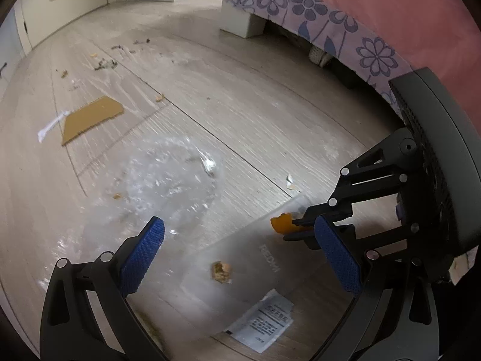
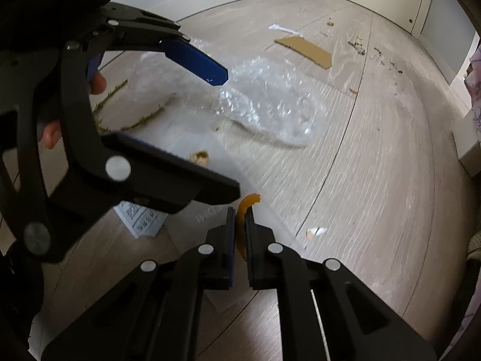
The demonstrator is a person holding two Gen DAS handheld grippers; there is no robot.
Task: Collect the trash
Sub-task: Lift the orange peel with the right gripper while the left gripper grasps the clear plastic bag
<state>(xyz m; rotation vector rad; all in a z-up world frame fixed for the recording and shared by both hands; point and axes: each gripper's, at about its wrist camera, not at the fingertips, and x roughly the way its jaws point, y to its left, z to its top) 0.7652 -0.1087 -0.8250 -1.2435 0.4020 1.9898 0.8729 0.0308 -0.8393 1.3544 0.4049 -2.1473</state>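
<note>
My left gripper (image 1: 240, 240) is open, its blue pads spread over a frosted plastic bag (image 1: 255, 258) lying on the floor; it also shows in the right wrist view (image 2: 222, 135). My right gripper (image 2: 239, 213) is shut on an orange peel (image 2: 240, 234), held at the bag's edge; it also shows in the left wrist view (image 1: 293, 225), with the peel (image 1: 281, 222) at its tips. A brown crumb (image 1: 222, 270) and a white printed packet (image 1: 264, 325) lie in or under the bag. Crumpled clear wrap (image 1: 171, 177) lies beyond it.
A cardboard piece (image 1: 90, 118), a white paper strip (image 1: 49, 128), a small white scrap (image 2: 315, 231) and scattered dark crumbs (image 1: 105, 64) lie on the wood floor. A bed with a floral valance (image 1: 330, 21) stands on the right. Green twigs (image 2: 132, 124) lie left.
</note>
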